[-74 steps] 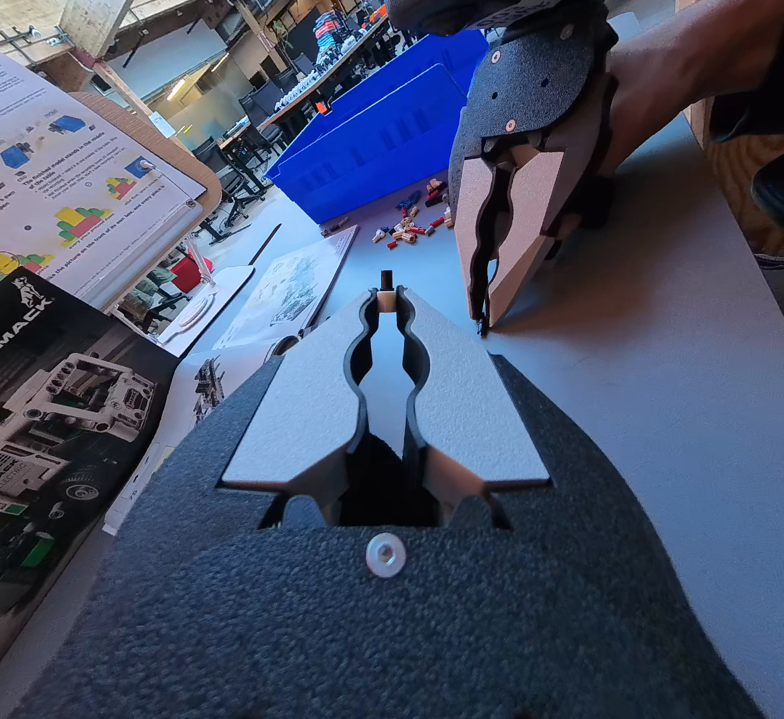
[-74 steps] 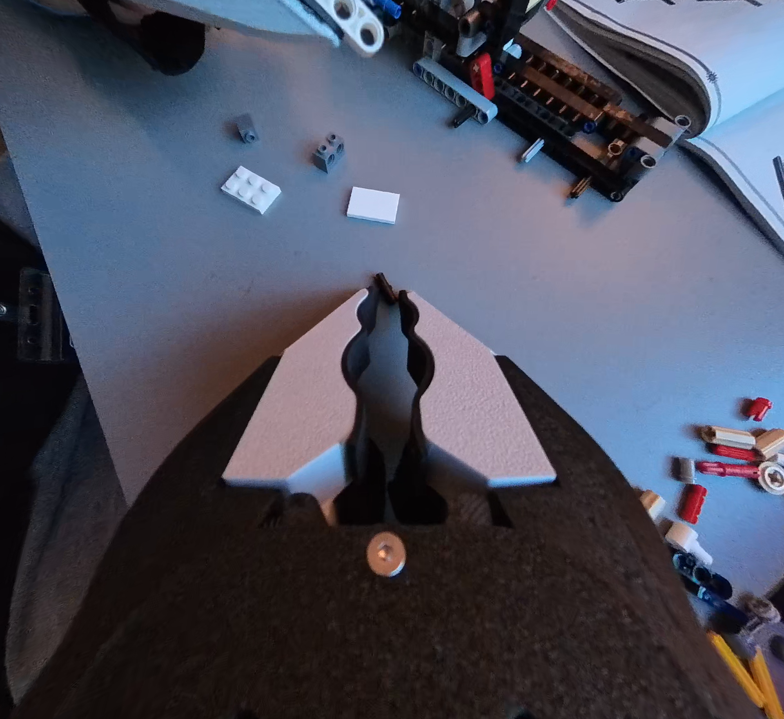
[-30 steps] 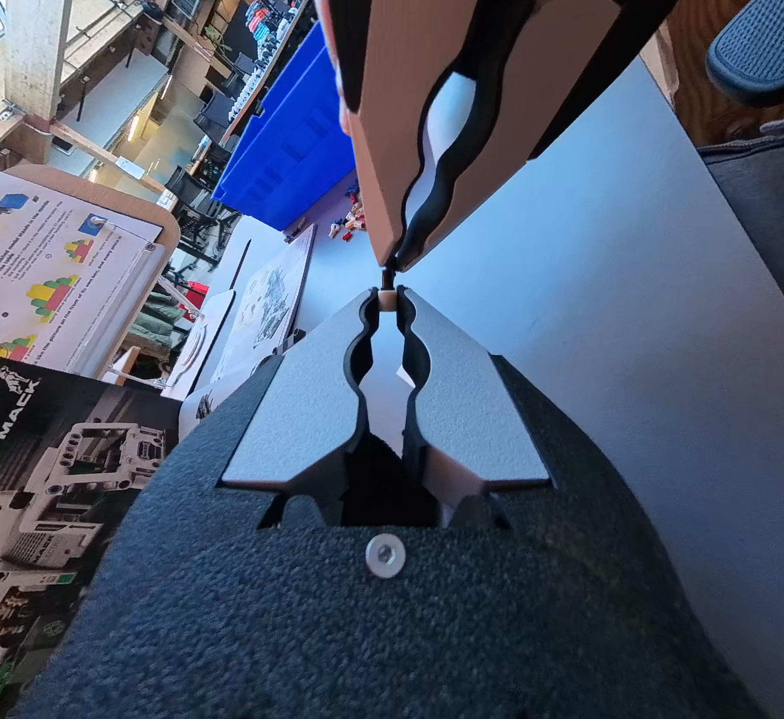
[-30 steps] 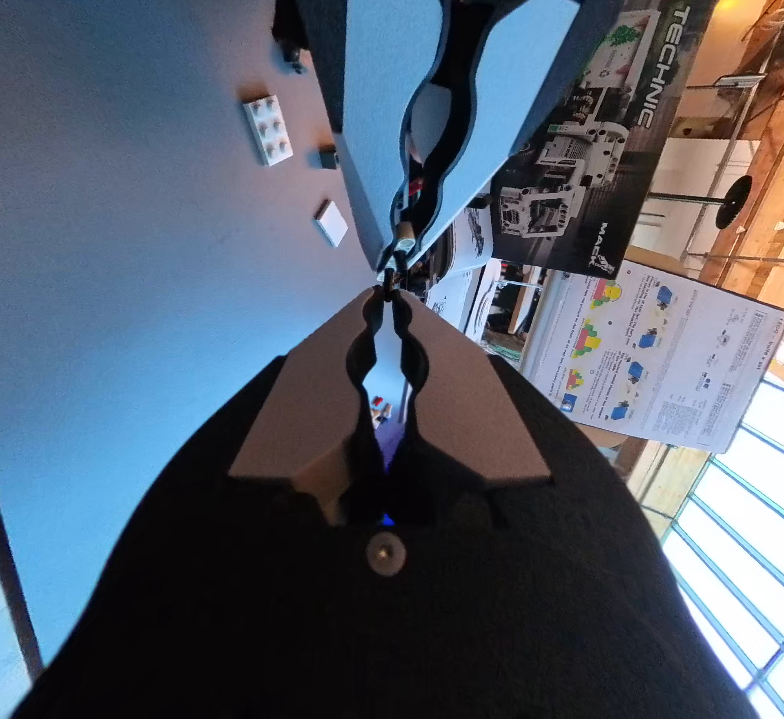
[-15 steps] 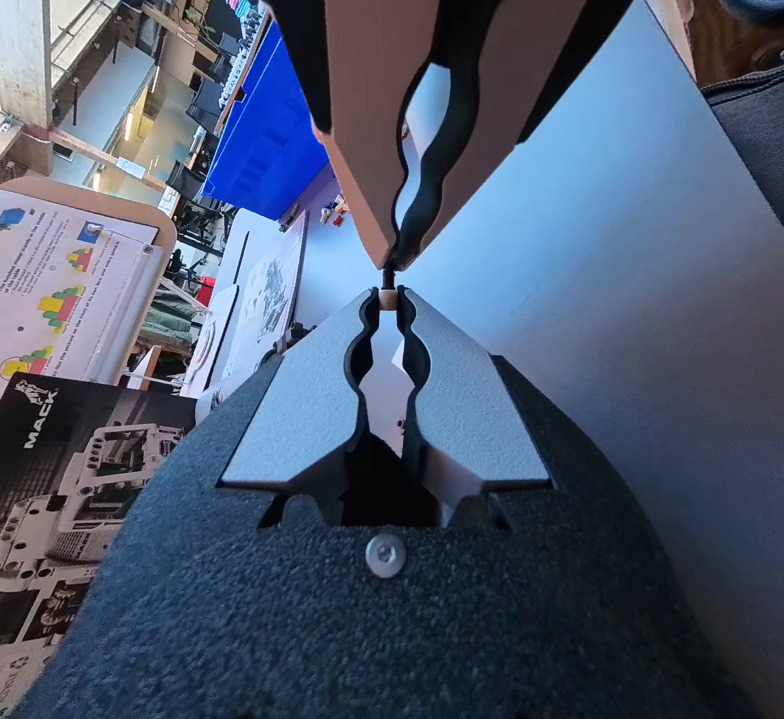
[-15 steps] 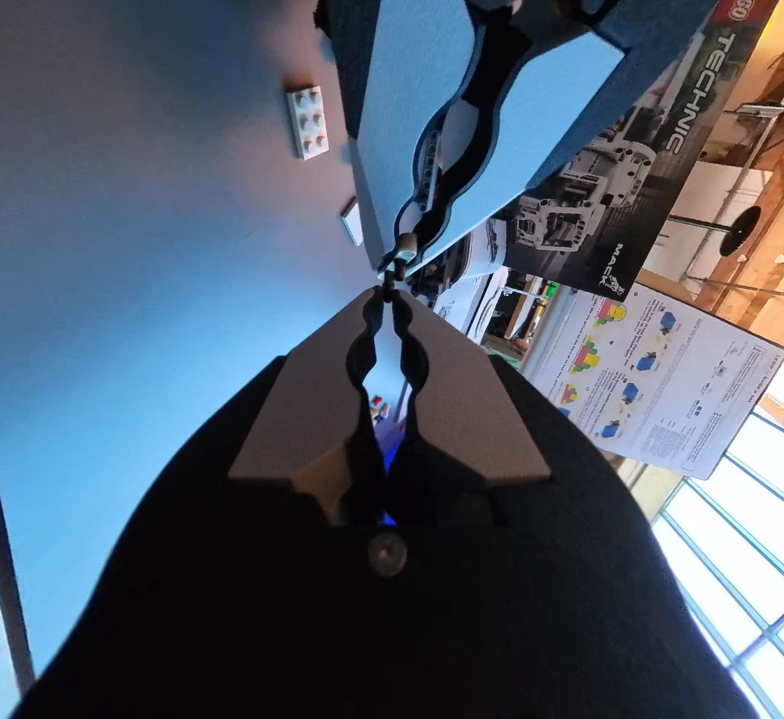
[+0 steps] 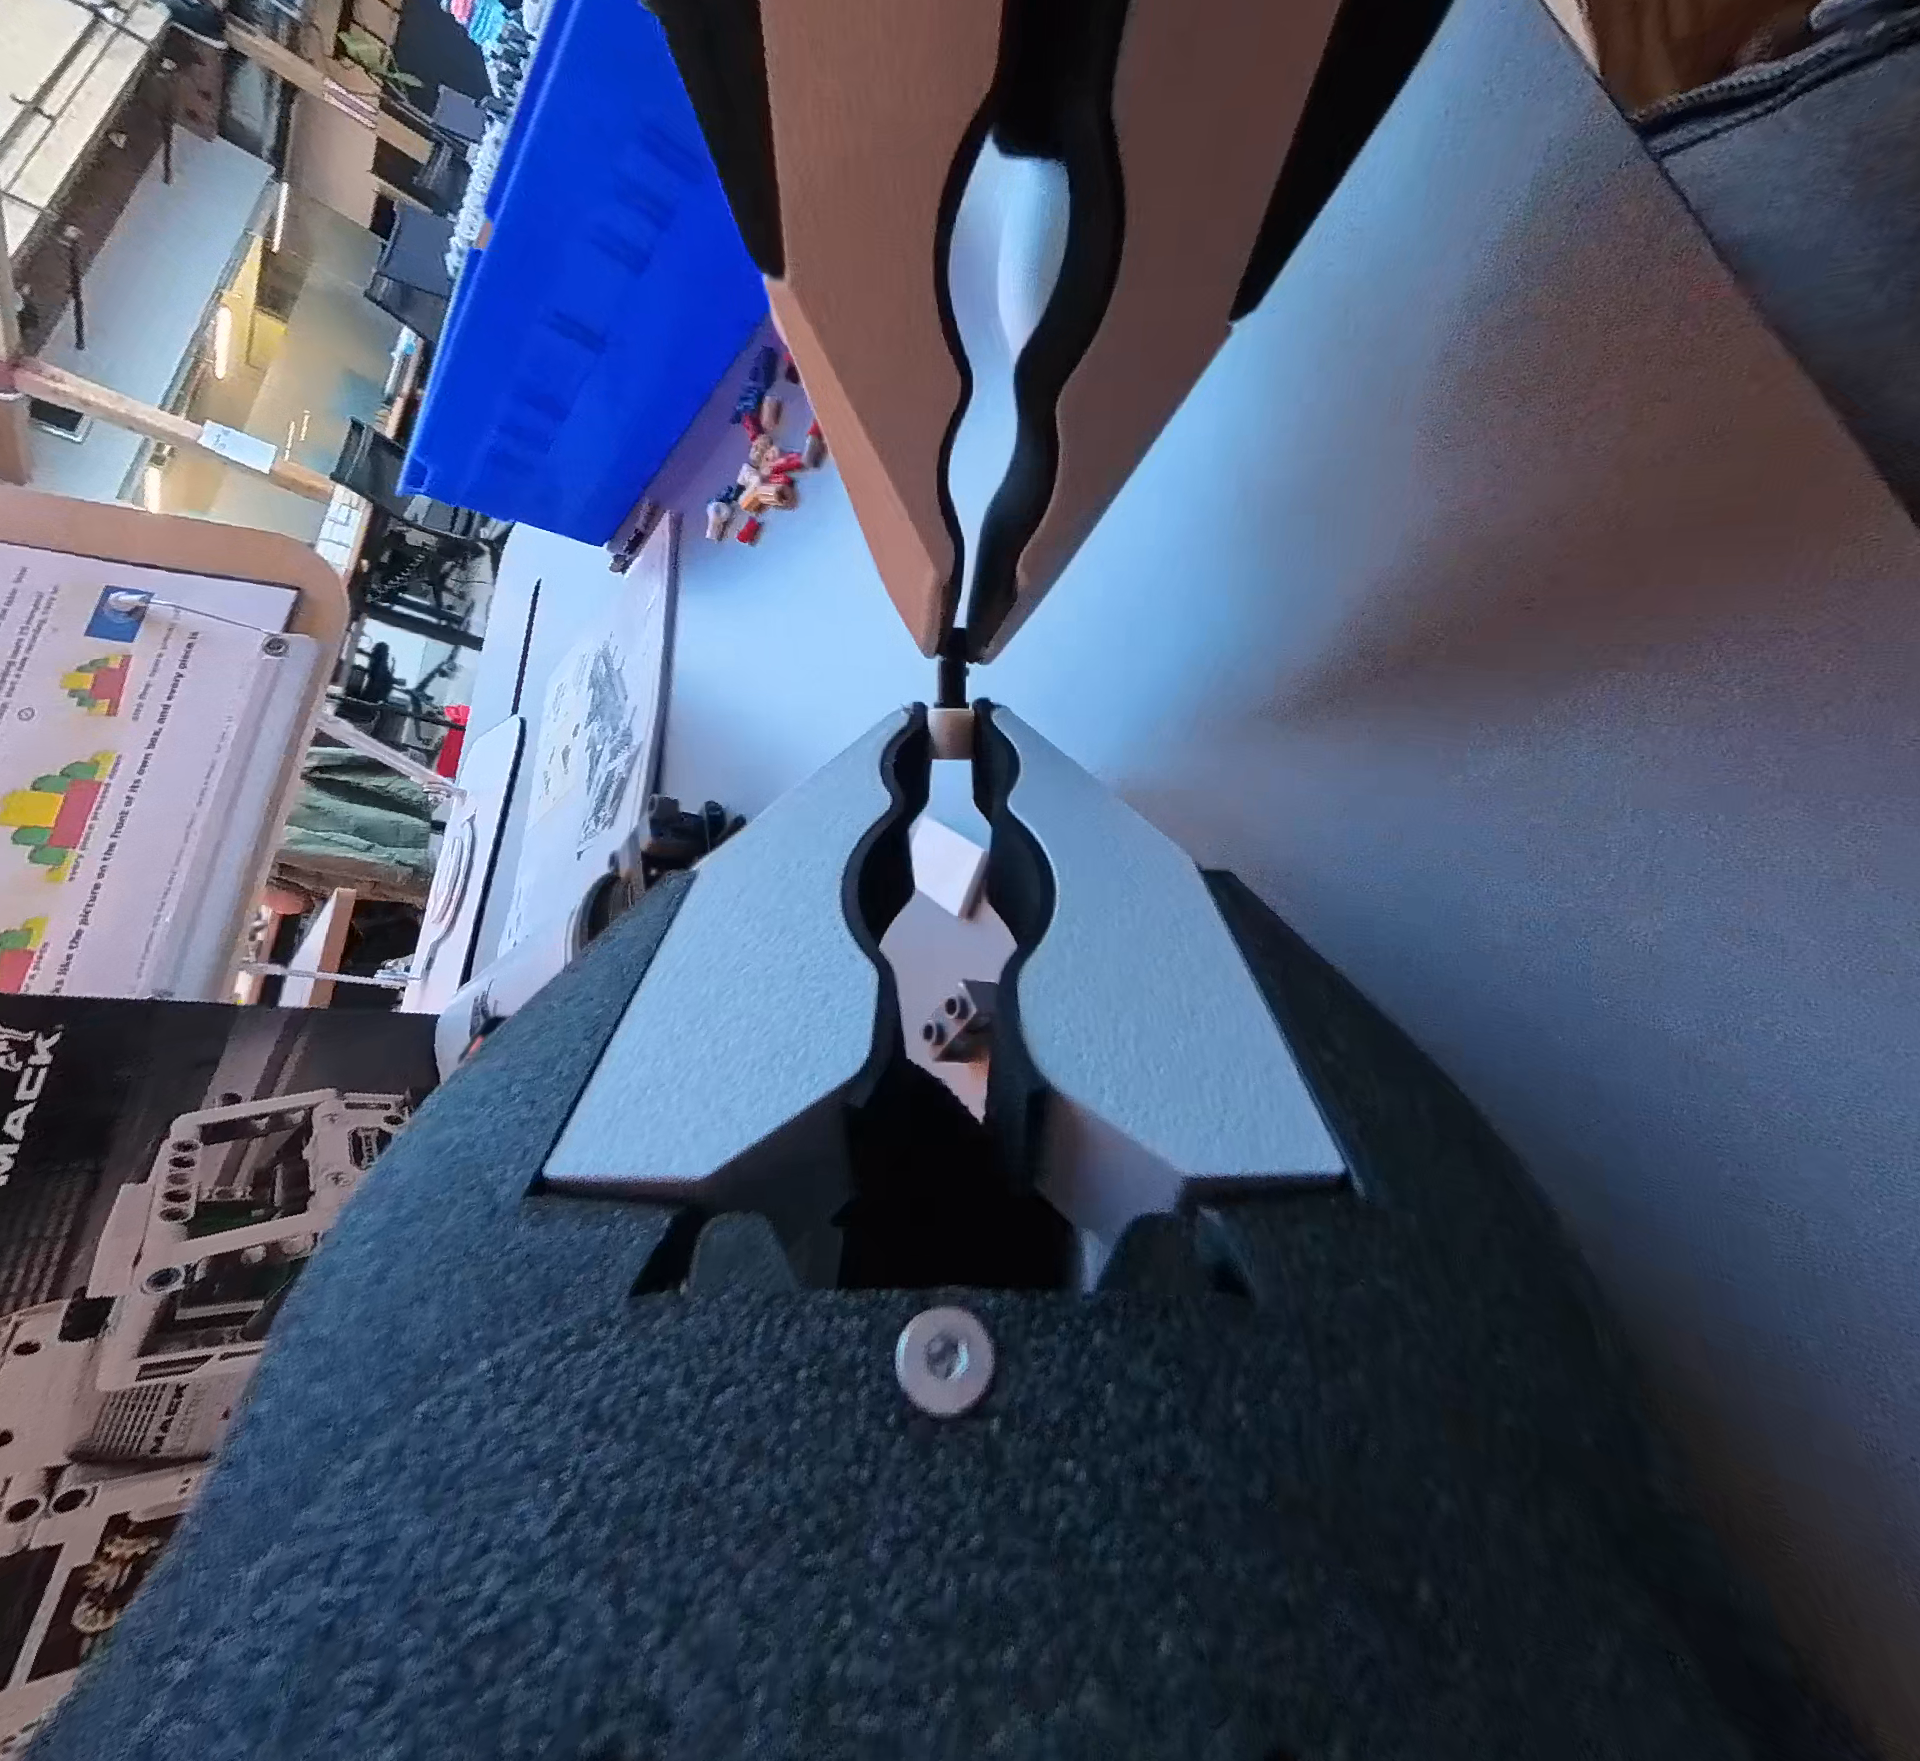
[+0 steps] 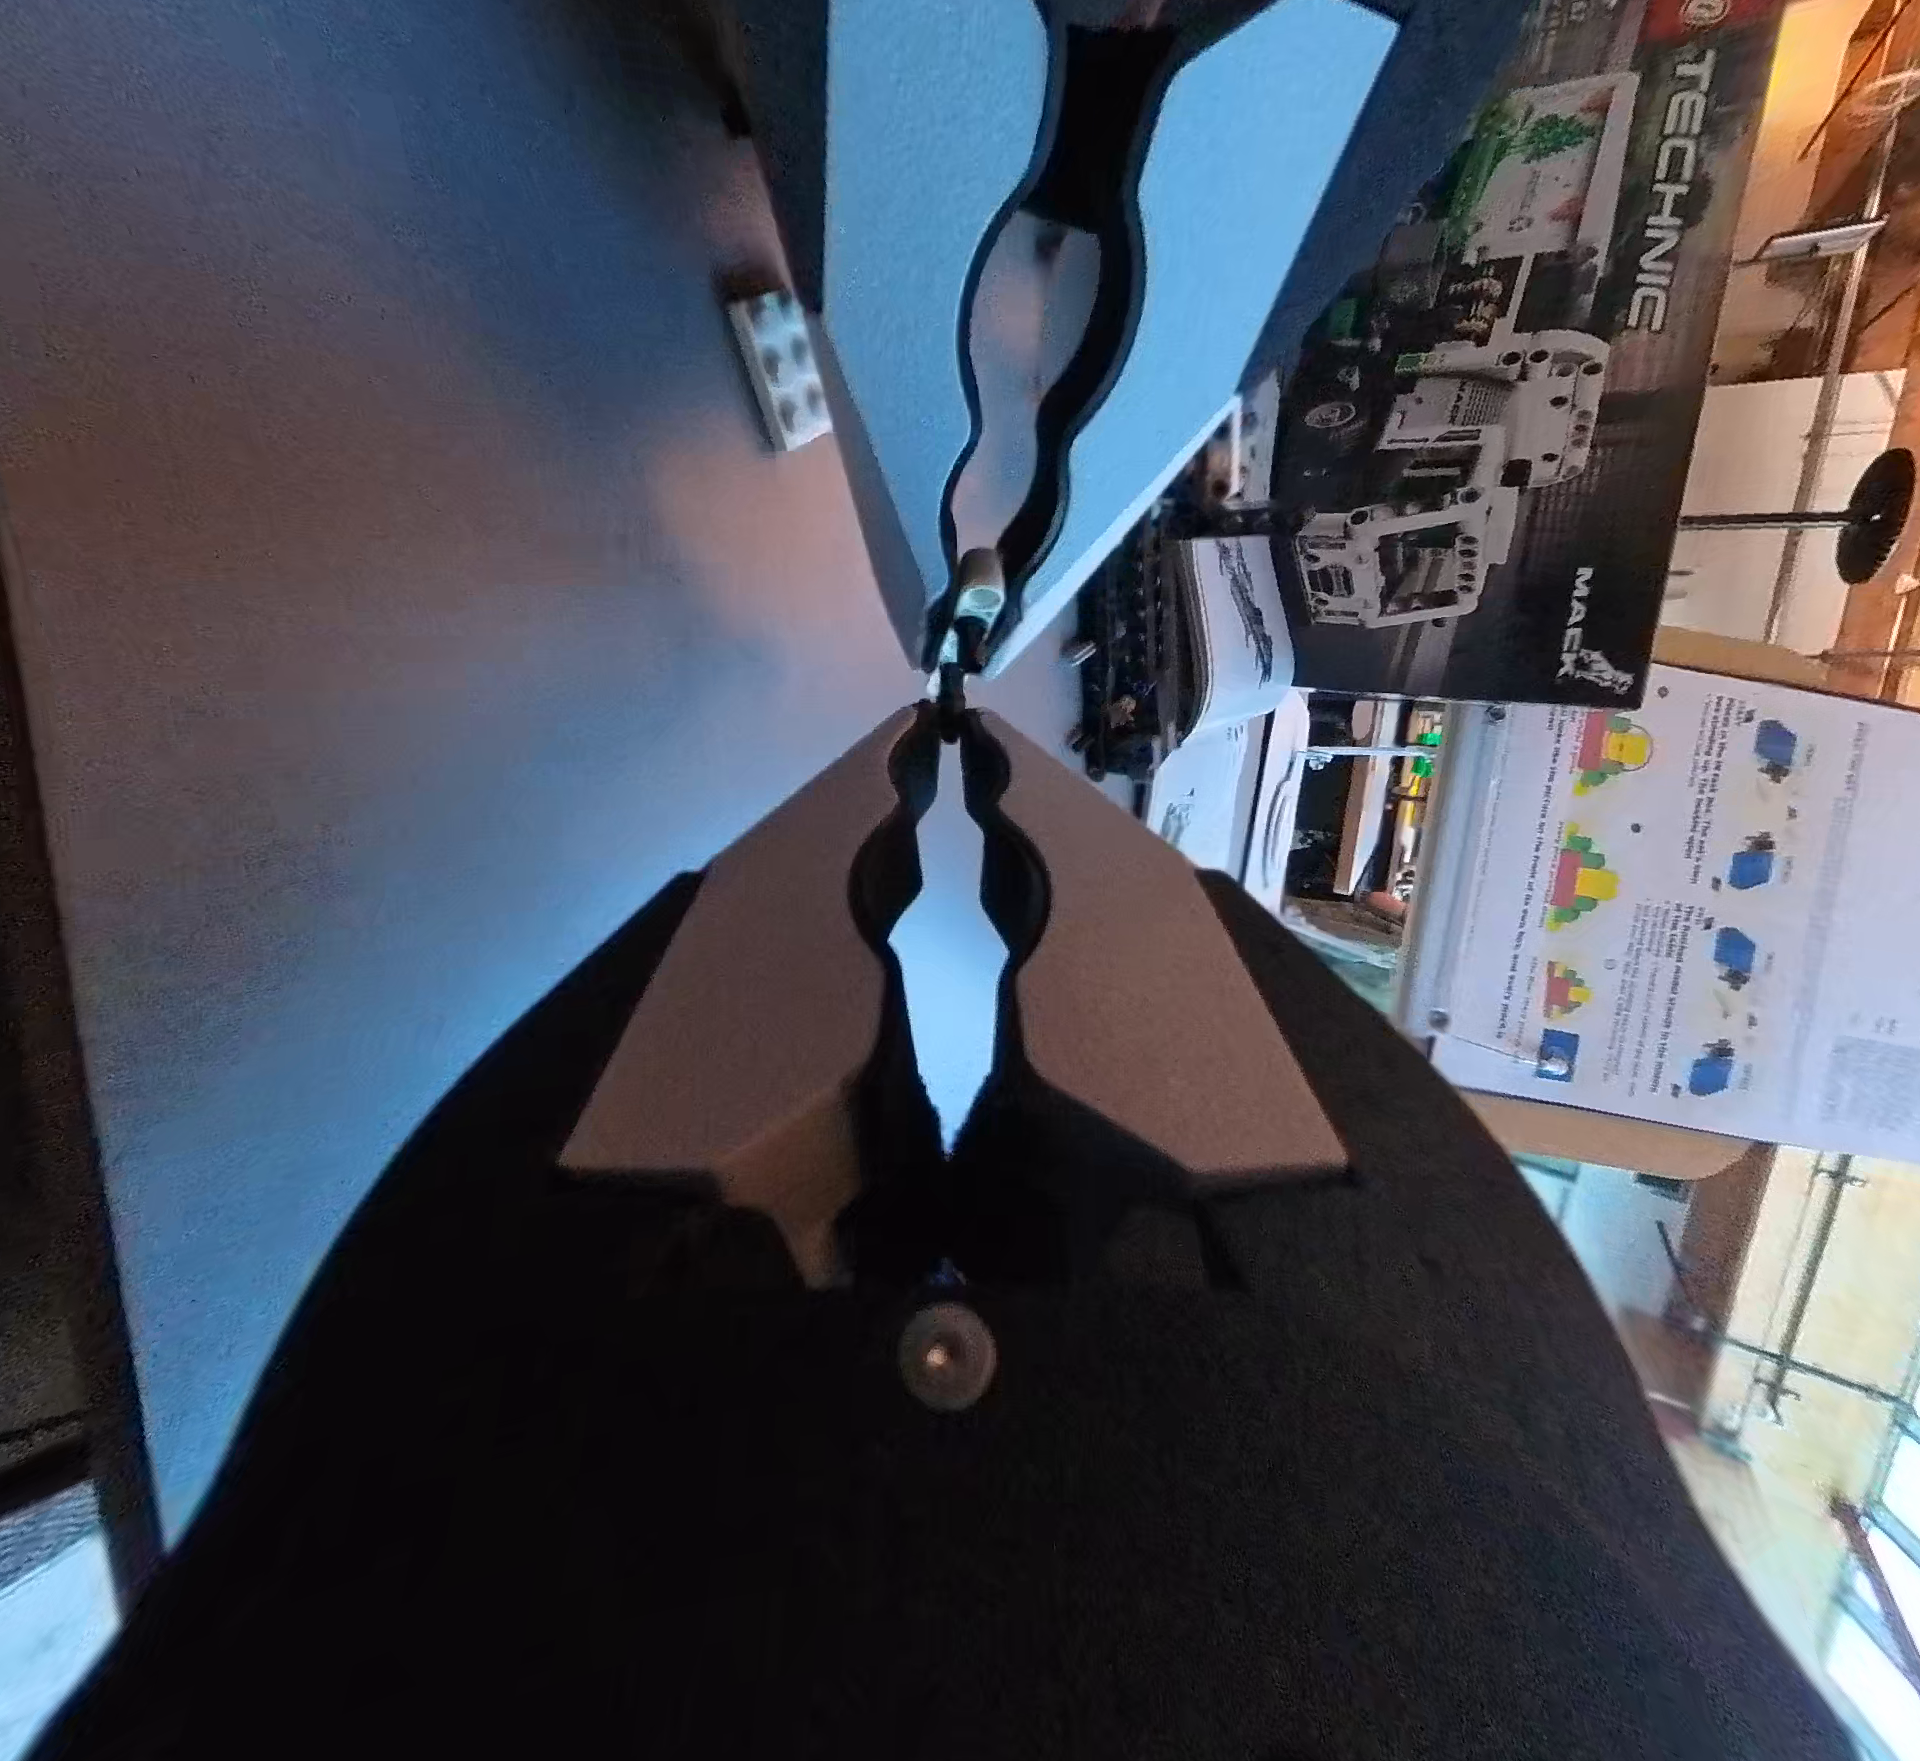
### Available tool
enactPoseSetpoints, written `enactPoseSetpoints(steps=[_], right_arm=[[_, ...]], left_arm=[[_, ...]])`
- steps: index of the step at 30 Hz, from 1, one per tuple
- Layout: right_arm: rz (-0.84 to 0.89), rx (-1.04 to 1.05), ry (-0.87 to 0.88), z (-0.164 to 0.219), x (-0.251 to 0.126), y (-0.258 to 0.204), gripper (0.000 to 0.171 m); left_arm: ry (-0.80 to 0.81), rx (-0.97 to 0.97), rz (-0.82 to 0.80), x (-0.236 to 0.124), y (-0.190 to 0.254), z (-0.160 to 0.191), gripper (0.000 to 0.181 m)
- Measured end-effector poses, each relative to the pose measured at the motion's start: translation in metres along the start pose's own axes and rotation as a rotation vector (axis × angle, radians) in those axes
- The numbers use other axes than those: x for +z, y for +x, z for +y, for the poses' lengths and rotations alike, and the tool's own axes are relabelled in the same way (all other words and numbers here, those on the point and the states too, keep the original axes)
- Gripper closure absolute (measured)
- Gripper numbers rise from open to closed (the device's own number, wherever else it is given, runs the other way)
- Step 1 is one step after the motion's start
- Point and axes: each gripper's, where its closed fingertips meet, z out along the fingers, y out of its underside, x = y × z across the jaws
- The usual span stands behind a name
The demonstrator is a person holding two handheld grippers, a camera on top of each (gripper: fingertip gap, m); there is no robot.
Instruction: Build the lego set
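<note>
My left gripper is shut on a small tan bush piece at its tips. My right gripper is shut on a thin black pin. The two grippers face each other tip to tip above the white table. In the left wrist view the right gripper comes down from above, and its black pin meets the top of the tan piece. In the right wrist view the left gripper holds the tan piece just beyond my tips.
A white 2x3 plate and a small grey piece lie on the table. A pile of small loose pieces sits near a blue bin. The set's box, an instruction booklet and an instruction sheet stand along one side.
Both grippers have swung together while staying tip to tip. The black pin stays against the tan piece. More of the table pieces now show behind the fingers.
</note>
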Motion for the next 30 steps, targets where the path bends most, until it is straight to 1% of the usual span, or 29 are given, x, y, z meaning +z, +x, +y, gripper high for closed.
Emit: enactPoseSetpoints(steps=[1, 6, 9, 13, 22, 30], right_arm=[[-0.003, 0.024, 0.009, 0.000, 0.001, -0.003, 0.168], [-0.037, 0.233, 0.076, 0.001, 0.005, -0.010, 0.168], [-0.049, 0.323, 0.108, 0.003, 0.008, -0.016, 0.168], [-0.068, 0.330, 0.120, 0.004, 0.007, -0.021, 0.168], [-0.070, 0.327, 0.081, 0.006, 0.010, -0.023, 0.168], [-0.096, 0.357, 0.056, 0.007, 0.011, -0.024, 0.168]], left_arm=[[-0.007, 0.007, 0.006, 0.001, 0.002, 0.001, 0.174], [-0.032, 0.050, 0.016, 0.004, 0.007, 0.005, 0.174], [-0.038, 0.071, 0.033, 0.005, 0.011, 0.007, 0.174], [-0.037, 0.076, 0.057, 0.007, 0.016, 0.006, 0.174], [-0.056, 0.056, 0.062, 0.008, 0.016, 0.008, 0.174], [-0.085, 0.167, 0.001, 0.009, 0.016, 0.009, 0.174]])
